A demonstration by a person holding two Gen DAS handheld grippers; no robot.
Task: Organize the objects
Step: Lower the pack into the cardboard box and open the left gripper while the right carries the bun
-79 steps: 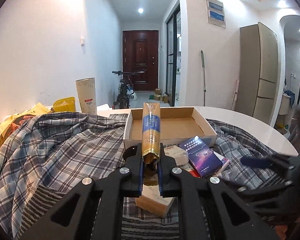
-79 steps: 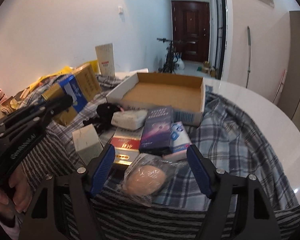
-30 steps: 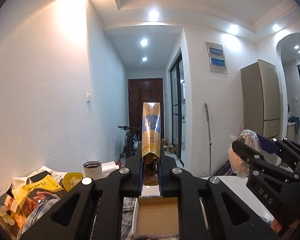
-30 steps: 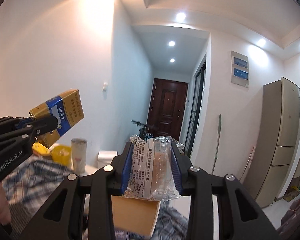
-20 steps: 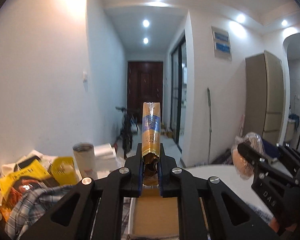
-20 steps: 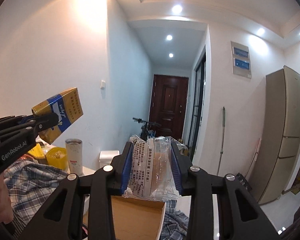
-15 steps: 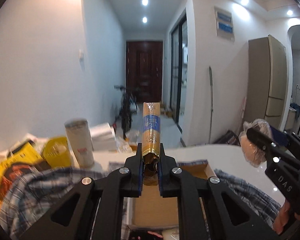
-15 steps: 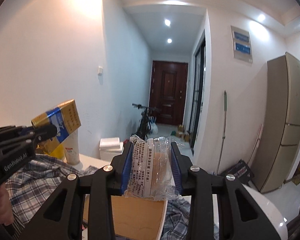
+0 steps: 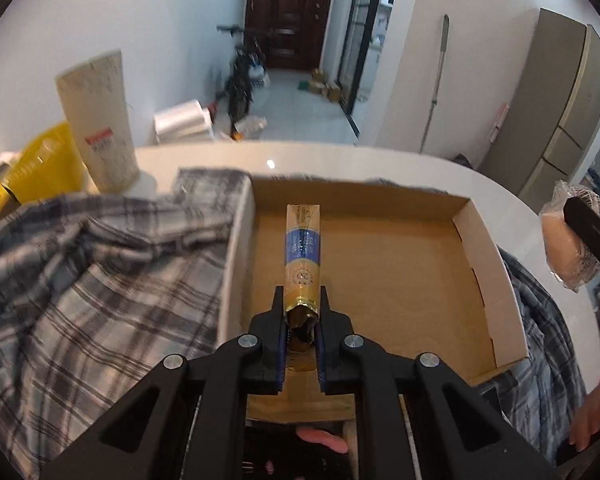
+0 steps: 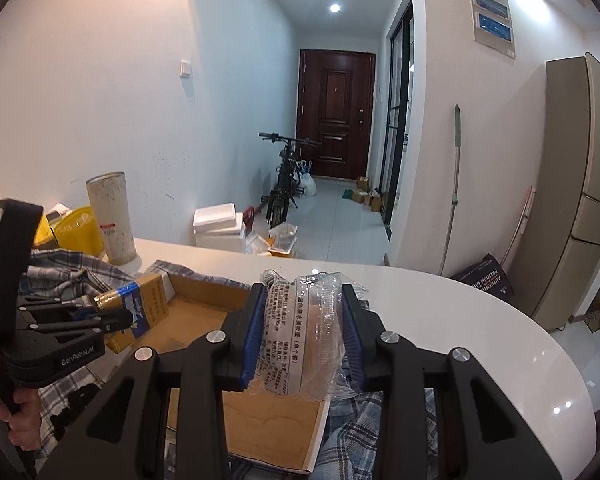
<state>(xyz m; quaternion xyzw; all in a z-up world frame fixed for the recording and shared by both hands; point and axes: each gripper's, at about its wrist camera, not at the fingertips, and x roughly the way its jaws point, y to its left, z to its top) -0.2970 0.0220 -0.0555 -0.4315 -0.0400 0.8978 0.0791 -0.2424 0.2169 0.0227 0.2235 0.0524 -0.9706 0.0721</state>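
Note:
My left gripper (image 9: 302,304) is shut on a gold and blue pack (image 9: 302,248) and holds it tilted down over the floor of the shallow cardboard box (image 9: 396,272). In the right wrist view the same pack (image 10: 146,306) hangs over the box's left part (image 10: 204,320), held by the left gripper (image 10: 112,316). My right gripper (image 10: 303,320) is shut on a clear plastic packet with a bun (image 10: 304,332) above the box's right side. The bun (image 9: 568,248) also shows at the right edge of the left wrist view.
A plaid shirt (image 9: 100,264) lies under and left of the box on the white round table (image 10: 480,340). A tall beige canister (image 9: 100,120) and a yellow container (image 9: 44,164) stand at the far left. A hand (image 9: 596,412) grips the right tool.
Both grippers have come down and tipped forward from pointing at the hallway to hanging over the box. The pack and the bun packet stay gripped.

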